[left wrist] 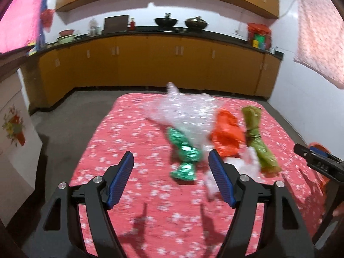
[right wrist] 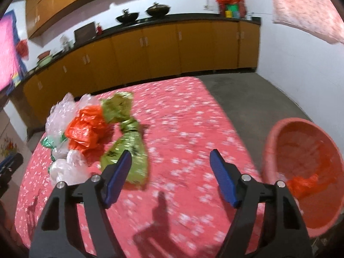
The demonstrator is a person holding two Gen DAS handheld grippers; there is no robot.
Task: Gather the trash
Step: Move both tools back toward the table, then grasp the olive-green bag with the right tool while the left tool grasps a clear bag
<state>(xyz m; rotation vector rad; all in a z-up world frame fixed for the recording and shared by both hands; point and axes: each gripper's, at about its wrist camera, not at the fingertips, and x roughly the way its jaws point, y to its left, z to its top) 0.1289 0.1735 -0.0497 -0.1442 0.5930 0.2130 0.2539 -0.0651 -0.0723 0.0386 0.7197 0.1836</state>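
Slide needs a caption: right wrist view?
Open right gripper over floral tablecloth, crumpled bags left, orange bin right.

Crumpled trash is gathered in one loose cluster: a clear bag (left wrist: 185,114), a green foil wrapper (left wrist: 185,154), an orange bag (left wrist: 226,133), an olive bag (left wrist: 258,142) and white plastic (left wrist: 243,167). A tilted orange basin (right wrist: 305,172) holds an orange scrap (right wrist: 301,182).

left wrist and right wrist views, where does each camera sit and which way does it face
Left wrist: rides the left hand-held gripper, open over the table, facing the green foil wrapper; the right gripper's tip shows at its right edge.
Right wrist: rides the right hand-held gripper, open, facing bare cloth between the olive bag and the pink basin.
Shared: orange bag, olive bag, clear plastic, cabinets.
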